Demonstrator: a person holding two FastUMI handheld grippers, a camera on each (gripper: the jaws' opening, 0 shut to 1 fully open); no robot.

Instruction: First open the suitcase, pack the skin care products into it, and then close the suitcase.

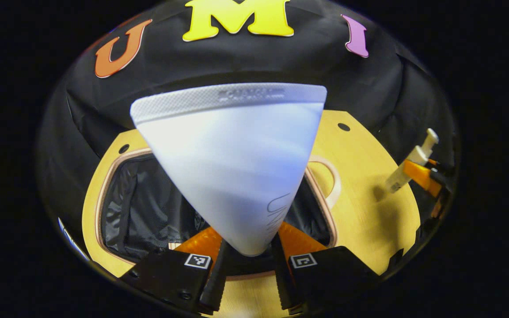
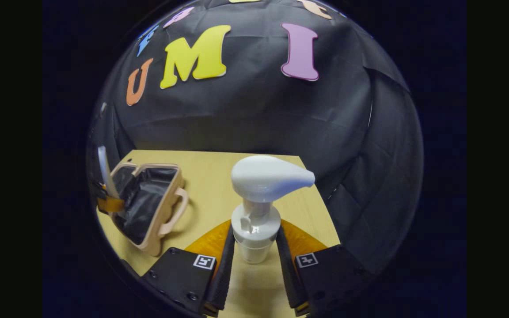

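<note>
Left gripper view has the left gripper [image 1: 248,258] clamped on the narrow end of a white tube [image 1: 232,163], soft and light by the look of it, so best pinched low, hanging just above the open suitcase [image 1: 148,212] ahead. Right gripper view has the right gripper [image 2: 254,256] closed around the neck of a rigid pump bottle [image 2: 259,203], likely slick and top-heavy. Beyond lie the wooden table [image 2: 219,176] and black cloth wall [image 2: 254,115].
</note>
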